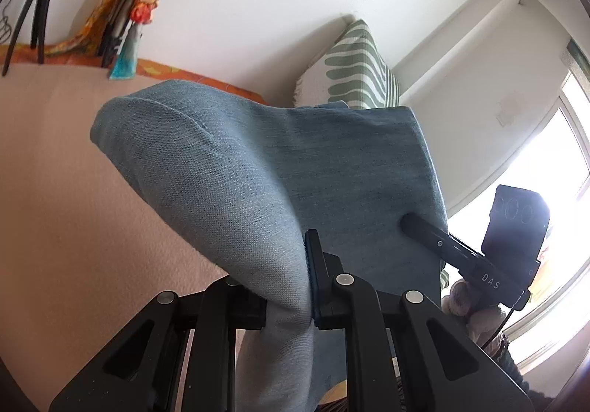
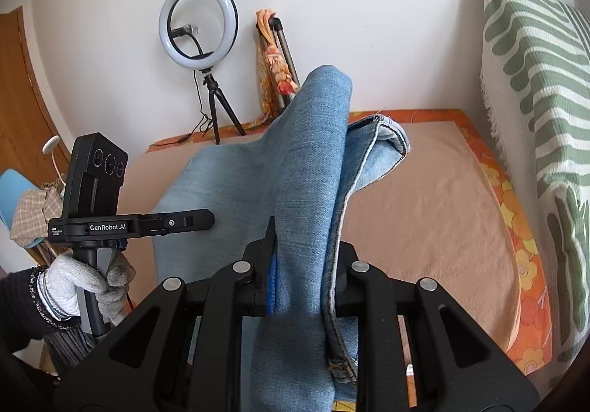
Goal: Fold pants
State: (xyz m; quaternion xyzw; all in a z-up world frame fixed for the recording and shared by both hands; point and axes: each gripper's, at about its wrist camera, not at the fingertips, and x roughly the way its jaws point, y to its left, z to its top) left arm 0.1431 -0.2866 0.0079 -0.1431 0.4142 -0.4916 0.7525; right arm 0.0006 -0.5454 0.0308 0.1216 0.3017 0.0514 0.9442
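Note:
The pants [image 1: 258,168] are light blue jeans, lifted off the bed and hanging between both grippers. My left gripper [image 1: 291,286] is shut on a bunched fold of the pants, which drape over its fingers. My right gripper [image 2: 302,264] is shut on another fold of the pants [image 2: 306,168], with a hemmed edge [image 2: 387,139] hanging at its right side. The right gripper also shows in the left wrist view [image 1: 409,222], and the left gripper in the right wrist view [image 2: 210,218], each pressed into the denim.
A peach blanket with an orange floral border [image 2: 442,198] covers the bed below. A green-striped pillow [image 2: 534,87] leans at the right. A ring light on a tripod [image 2: 199,24] and an orange cloth stand by the far wall. A bright window [image 1: 560,161] lies to the right.

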